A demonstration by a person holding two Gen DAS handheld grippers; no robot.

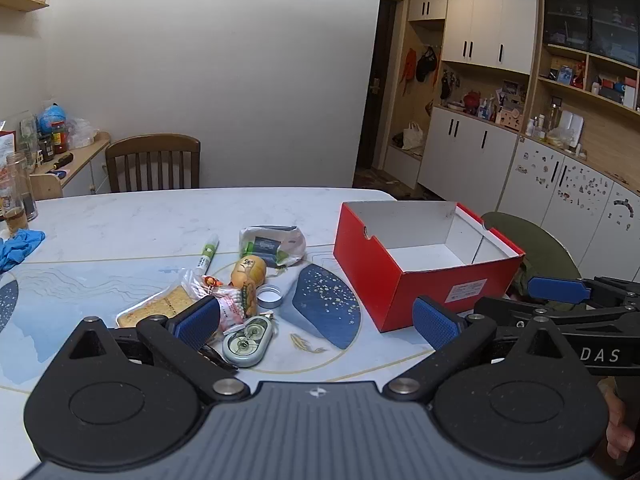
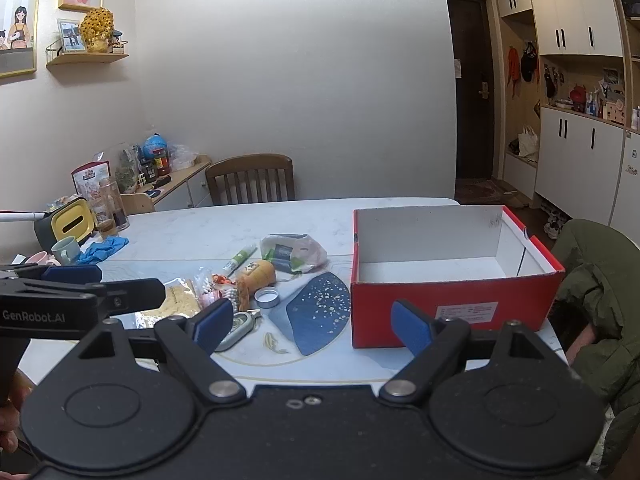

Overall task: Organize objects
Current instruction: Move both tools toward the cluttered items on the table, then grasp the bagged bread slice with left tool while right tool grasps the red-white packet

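Left wrist view: my left gripper (image 1: 316,322) gapes wide, empty, above the table (image 1: 140,220); right gripper (image 2: 312,326) equally spread, nothing held, red box (image 2: 452,304) ahead.

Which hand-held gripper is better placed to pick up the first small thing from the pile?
Probably the left hand-held gripper: open, with the pile just ahead. The right one faces more toward the box.

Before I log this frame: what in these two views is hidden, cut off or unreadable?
- Cotton swab bag: left wrist view, near end behind the left gripper finger.
- Correction tape: right wrist view, partly behind the right gripper finger.
- Red box label: both views, print too small.
- Box floor: near strip hidden by its front wall.
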